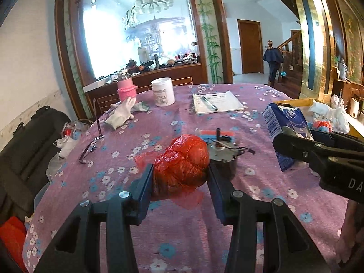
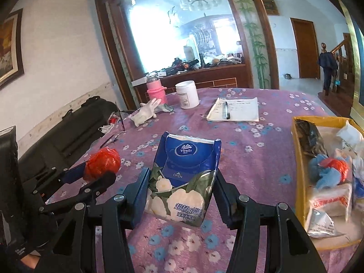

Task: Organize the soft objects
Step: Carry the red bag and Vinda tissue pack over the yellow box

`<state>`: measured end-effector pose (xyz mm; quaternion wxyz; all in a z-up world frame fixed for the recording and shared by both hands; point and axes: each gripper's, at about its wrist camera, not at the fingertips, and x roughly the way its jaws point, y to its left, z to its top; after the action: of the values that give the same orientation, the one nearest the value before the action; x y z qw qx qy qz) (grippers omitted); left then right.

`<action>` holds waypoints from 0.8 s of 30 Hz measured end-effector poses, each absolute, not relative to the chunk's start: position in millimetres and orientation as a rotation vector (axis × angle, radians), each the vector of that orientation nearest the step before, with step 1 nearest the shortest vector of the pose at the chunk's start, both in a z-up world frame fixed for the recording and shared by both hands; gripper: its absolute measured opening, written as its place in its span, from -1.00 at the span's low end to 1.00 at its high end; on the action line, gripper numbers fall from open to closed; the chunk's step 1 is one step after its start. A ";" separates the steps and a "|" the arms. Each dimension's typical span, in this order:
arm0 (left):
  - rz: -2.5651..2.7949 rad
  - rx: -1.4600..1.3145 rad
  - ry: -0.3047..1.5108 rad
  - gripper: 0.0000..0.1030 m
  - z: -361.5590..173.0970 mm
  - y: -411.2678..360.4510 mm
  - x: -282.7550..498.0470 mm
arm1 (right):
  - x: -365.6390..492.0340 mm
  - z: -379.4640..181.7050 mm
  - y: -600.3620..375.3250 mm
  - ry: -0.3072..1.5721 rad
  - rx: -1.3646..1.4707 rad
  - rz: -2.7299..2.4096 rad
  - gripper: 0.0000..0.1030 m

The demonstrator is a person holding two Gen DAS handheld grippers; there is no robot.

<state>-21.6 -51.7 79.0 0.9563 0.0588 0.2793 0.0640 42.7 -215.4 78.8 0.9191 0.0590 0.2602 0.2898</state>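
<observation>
- Currently the left gripper [image 1: 179, 177] is clamping a red plastic bag bundle [image 1: 182, 161] between its jaws, carrying it above the flowered tablecloth [image 1: 159, 238]; the thin film is slippery, so the bundle is at risk of sliding out if the hand is tilting or swinging.
- Loose flaps of the red bag are hanging below the jaws and could be snagging on the small metal gadget [image 1: 221, 150] lying just behind it.
- Meanwhile the right gripper [image 2: 182, 188] is squeezing a blue tissue pack [image 2: 184, 177] at its lower sides; the soft pack is bulging, and its top is leaning away, so it could be pivoting out of the grip.
- Both grippers are working close together, so they are risking a bump on the way across.
- Over at the right edge a yellow cardboard box [image 2: 300, 170] is already crowded with soft items, so anything dropped carelessly could be spilling over its rim.
</observation>
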 end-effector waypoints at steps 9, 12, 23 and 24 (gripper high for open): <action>0.113 0.164 0.550 -0.15 84.1 -74.7 -25.8 | 37.2 82.1 -231.7 0.508 0.143 0.594 0.12; 0.110 0.174 0.545 -0.15 85.1 -79.6 -26.5 | 37.4 81.3 -236.8 0.507 0.154 0.591 0.12; 0.094 0.218 0.530 -0.15 88.4 -103.4 -30.4 | 33.3 83.0 -258.6 0.487 0.185 0.575 0.12; 0.091 0.221 0.530 -0.15 88.4 -105.7 -30.6 | 32.5 83.3 -261.1 0.486 0.186 0.574 0.12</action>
<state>-30.6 -105.7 88.4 0.9580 0.1090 0.2613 0.0448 32.5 -261.1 83.3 0.9258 0.0908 0.2372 0.2800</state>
